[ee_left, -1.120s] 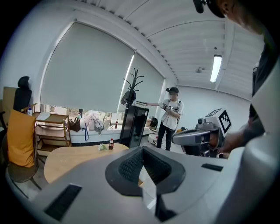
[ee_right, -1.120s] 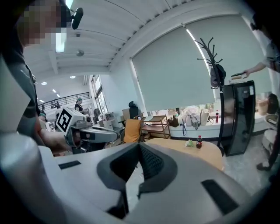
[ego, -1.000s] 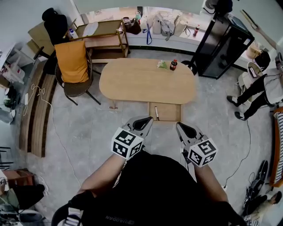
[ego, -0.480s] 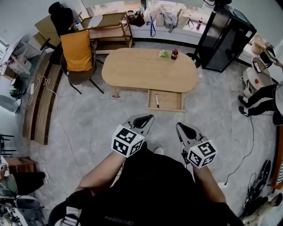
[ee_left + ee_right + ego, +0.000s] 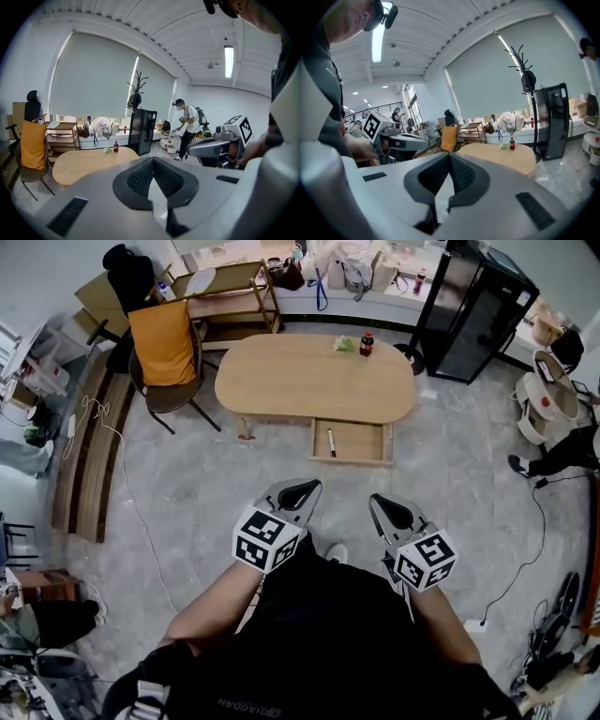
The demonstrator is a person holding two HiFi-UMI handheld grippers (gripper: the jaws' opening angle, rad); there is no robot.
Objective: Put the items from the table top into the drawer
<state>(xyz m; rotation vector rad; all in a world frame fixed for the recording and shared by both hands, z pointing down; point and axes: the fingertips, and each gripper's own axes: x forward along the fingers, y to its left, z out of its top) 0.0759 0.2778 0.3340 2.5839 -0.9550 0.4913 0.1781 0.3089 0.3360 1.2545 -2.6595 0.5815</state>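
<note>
Since 1 s ago the worktop (image 5: 300, 390) is seen farther up the head view, and the gap btwn it and both grippers is widened. Both grippers are held side by side close to the body, well short of the worktop's near edge. The left gripper (image 5: 302, 493) is pointed toward the worktop; its jaws are seen closed tip to tip in its own view, w/ nothing btwn them. The right gripper (image 5: 387, 510) is likewise closed & empty, pads pressed together at the tips. An open drawer (image 5: 364, 452) is pulled out from under the worktop's near edge, right of centre; one pen-like item (image 5: 331, 442) is laid in it, at the end nearer the worktop's centre. Two items are left on the worktop, at its far edge, right of centre: a dark bottle (image 5: 367, 343) w/ red cap, upright, and a small green-white item (image 5: 344, 345) just beside it on the left; what it is can't be told. A chair (image 5: 164, 352) draped in orange cloth is set at the worktop's left end, and a black cabinet (image 5: 478, 310) is stood off its far right end
</note>
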